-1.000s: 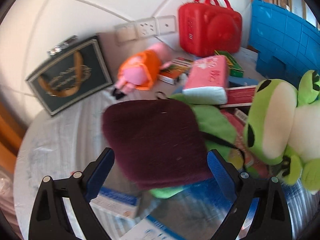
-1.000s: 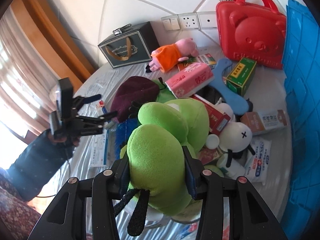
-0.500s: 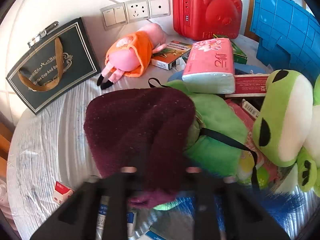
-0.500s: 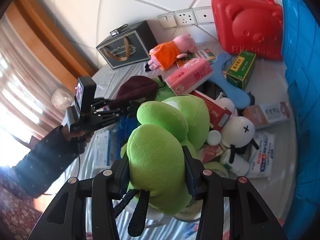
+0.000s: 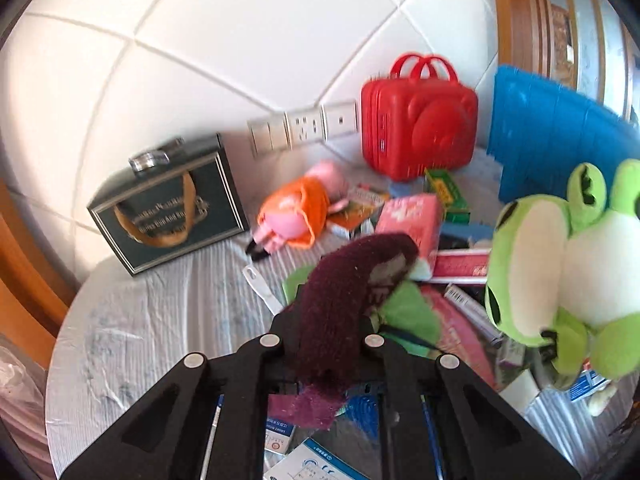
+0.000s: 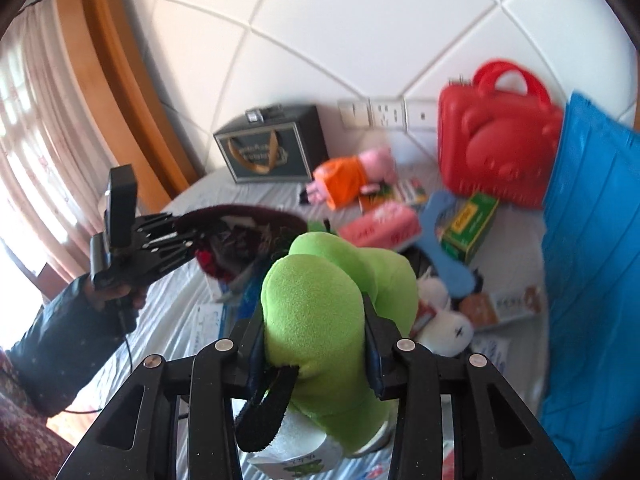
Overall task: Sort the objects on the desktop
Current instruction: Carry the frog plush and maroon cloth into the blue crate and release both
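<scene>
Left gripper [image 5: 326, 330] clamps the maroon hat [image 5: 348, 292], right gripper [image 6: 314, 340] is closing on the green frog plush [image 6: 320, 304]; both clear the clutter at 12 o'clock for sorting.

green frog plush [image 6: 320, 300], jaws closing on it
</scene>
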The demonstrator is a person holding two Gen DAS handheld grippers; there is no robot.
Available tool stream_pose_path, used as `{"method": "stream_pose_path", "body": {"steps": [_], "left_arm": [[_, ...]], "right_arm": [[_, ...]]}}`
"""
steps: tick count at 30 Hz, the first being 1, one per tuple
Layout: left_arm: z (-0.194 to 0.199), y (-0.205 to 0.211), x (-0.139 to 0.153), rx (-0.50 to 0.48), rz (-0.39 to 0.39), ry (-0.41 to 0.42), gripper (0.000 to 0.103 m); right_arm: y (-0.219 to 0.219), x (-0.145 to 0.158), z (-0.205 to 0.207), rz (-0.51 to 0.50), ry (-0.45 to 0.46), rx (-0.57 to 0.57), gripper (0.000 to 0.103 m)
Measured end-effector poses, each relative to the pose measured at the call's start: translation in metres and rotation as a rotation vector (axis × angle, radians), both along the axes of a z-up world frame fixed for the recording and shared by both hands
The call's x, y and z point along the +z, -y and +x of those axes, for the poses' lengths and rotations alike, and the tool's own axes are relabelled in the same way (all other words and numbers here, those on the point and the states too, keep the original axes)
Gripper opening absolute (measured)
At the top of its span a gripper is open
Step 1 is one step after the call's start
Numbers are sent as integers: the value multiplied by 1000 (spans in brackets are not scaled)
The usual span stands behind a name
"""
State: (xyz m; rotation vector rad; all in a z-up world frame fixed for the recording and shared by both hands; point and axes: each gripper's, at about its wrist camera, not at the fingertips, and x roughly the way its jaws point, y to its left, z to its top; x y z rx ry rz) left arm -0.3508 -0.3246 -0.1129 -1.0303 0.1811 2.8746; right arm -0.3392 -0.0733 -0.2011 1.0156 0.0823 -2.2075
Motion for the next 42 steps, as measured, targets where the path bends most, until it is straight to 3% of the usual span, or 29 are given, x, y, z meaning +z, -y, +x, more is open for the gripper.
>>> {"method": "stream_pose_path", "body": {"steps": [8,14,18,26,29,33,40,41,42], "left_arm": [[37,-13,59,-50,20,-104,11],[59,-51,110,-161,17,-204,11],[72,-107,153,-294,31,-299,11],[68,-245,223,-526,140,-388,11],[57,-312,235,-572,175,-393,11],[29,-384,238,-575,204,-354,11],[2,-471,243,-529,192,-329,13],[-1,-479,247,-526,190,-322,16],[-1,-491,251,-515,183,-322,24]], "right_arm": [[-27,64,25,-62,-106,-55,38],[-66,114,64,-108,-185,-148,38],[-105,149,99,-126,-256,-239,38],[-208,224,154,-129,-433,-438,38],[-255,239,150,-133,-432,-496,38],[-304,245,118,-62,-402,-547,38],[-376,235,51,9,-358,-613,39],[-386,234,42,5,-344,-628,48],[-395,233,37,-4,-321,-640,52]]}}
